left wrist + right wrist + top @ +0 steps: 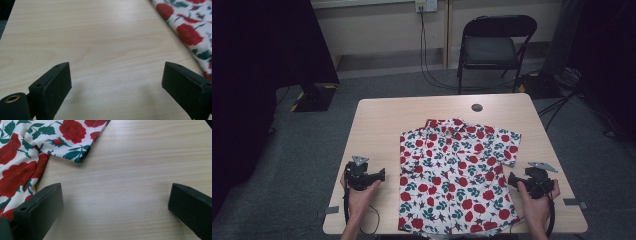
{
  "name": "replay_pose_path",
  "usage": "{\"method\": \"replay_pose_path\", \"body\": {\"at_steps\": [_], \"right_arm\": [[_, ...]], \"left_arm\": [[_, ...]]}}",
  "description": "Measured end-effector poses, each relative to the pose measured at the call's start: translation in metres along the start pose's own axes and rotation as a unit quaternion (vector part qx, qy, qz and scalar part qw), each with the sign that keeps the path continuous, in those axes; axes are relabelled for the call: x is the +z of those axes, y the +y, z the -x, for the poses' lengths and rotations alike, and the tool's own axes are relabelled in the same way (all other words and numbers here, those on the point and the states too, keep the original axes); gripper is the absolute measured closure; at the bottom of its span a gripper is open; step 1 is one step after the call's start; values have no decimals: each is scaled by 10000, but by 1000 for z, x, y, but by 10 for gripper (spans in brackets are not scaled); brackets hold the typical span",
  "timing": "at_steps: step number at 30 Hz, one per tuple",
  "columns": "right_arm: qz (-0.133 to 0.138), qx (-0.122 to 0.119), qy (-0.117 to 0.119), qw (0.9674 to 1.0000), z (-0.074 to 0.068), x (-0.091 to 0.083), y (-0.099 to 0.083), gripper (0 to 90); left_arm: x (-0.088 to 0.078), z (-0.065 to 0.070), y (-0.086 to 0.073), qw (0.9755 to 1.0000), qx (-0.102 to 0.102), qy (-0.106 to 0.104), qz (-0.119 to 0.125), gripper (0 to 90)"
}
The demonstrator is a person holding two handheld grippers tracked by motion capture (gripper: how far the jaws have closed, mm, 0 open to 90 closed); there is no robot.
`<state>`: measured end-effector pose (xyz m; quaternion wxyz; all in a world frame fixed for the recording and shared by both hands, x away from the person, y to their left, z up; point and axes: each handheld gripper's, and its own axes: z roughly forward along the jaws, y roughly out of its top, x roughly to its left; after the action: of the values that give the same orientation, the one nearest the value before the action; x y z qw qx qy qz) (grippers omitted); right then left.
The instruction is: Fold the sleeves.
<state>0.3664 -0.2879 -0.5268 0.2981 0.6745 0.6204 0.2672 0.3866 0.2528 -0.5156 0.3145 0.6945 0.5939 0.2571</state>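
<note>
shirt [457,175] on table [382,120] centre | left gripper [382,176] left | right gripper [511,180] right

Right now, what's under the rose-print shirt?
The shirt lies flat on the wooden table, with bare tabletop showing around it. Its near hem reaches the table's front edge. Anything beneath the fabric is covered, so I cannot tell.

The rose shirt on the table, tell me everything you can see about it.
The shirt is short-sleeved, of thin white fabric printed with red roses and dark green leaves. It lies spread flat on the light wooden table, collar at the far end, hem at the near edge, its left sleeve tucked in. Neither hand-held gripper touches it.
</note>
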Motion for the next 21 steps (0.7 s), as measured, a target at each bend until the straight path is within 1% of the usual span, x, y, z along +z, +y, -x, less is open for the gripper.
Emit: {"method": "replay_pose_path", "body": {"at_steps": [1,2,4,5,6,9,11,13,15,18,19,20,21], "right_arm": [[1,-1,1,10000,0,0,0,0],[-1,1,-1,10000,0,0,0,0],[0,-3,0,10000,0,0,0,0],[-1,-2,0,10000,0,0,0,0],[-1,-1,0,10000,0,0,0,0],[-1,-26,18,10000,1,0,0,0],[-4,-31,27,10000,1,0,0,0],[-3,-30,28,10000,0,1,1,0],[-29,-32,33,10000,0,1,1,0],[-221,-39,120,9997,2,0,6,4],[-219,-26,196,9996,4,-1,8,49],[-177,-5,277,9995,6,-2,9,74],[-149,-16,340,9993,8,-3,10,41]], "left_arm": [[2,0,-1,10000,-12,2,-19,79],[4,1,-2,10000,22,38,-40,76],[9,2,-3,9998,49,145,-161,76],[10,1,-4,9998,-41,135,-118,74],[11,1,-5,9998,-80,150,-106,59],[11,0,-8,9998,-91,177,18,58],[10,2,-8,9996,-154,240,9,53],[11,1,-7,9995,-164,253,-4,45],[12,2,-7,9993,-224,302,-36,20],[13,3,-6,9992,-226,325,-67,0],[13,3,-6,9992,-231,327,-66,0],[13,3,-6,9992,-231,328,-66,0],[13,3,-6,9992,-232,328,-66,0]]}}
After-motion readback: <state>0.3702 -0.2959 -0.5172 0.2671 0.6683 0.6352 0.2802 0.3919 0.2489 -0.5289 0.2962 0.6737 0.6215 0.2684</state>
